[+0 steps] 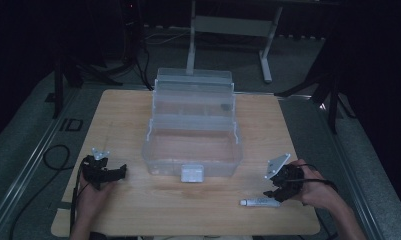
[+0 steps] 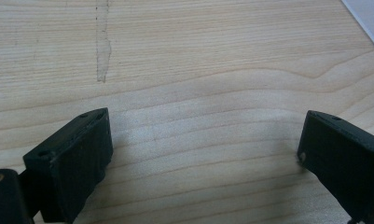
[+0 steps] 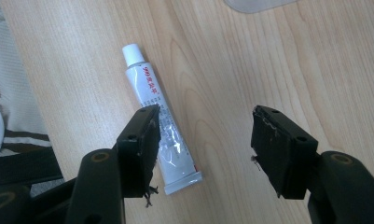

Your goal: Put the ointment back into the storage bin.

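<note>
Pale wooden tabletop in a dark room is bearing a clear plastic tiered box centrally. Small white tube is lying near right, beside the right gripper, jaws apart. Left gripper, near left, is gaping over bare wood.

tube lettering perhaps red, too small

table: light wood, filled centre of frame | floor: grey, around it | desk legs: white, upper centre | stands: dark, upper left and upper right | cable: black loop, lower left
</note>
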A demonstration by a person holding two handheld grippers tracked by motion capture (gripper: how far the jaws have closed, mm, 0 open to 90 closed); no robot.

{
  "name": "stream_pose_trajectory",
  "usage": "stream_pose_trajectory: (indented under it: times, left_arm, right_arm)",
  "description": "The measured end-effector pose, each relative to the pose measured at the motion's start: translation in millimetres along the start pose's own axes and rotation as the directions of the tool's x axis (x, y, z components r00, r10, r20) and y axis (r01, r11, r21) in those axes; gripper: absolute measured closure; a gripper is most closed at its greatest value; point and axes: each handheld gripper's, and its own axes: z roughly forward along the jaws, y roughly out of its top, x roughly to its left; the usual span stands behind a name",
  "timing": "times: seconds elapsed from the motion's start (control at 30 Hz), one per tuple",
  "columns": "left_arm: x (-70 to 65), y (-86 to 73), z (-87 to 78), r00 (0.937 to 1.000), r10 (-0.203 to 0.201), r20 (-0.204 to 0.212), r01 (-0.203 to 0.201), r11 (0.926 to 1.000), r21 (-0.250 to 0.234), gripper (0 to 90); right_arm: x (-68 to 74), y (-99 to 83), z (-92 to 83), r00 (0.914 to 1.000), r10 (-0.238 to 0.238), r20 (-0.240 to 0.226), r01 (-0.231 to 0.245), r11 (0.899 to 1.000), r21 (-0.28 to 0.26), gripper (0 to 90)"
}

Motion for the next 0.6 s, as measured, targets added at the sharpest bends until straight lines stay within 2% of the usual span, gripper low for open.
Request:
stream_pose_trajectory:
  times: [0.6]
  left_arm:
    - [0.0, 0.0, 0.0, 1.0, 0.0, 0.0, 0.0, 1.0, 0.0, 3.6]
  right_arm:
    - [5.9, 4.5, 2.5, 0.9994, -0.033, -0.013, 0.033, 0.999, 0.027, 43.9]
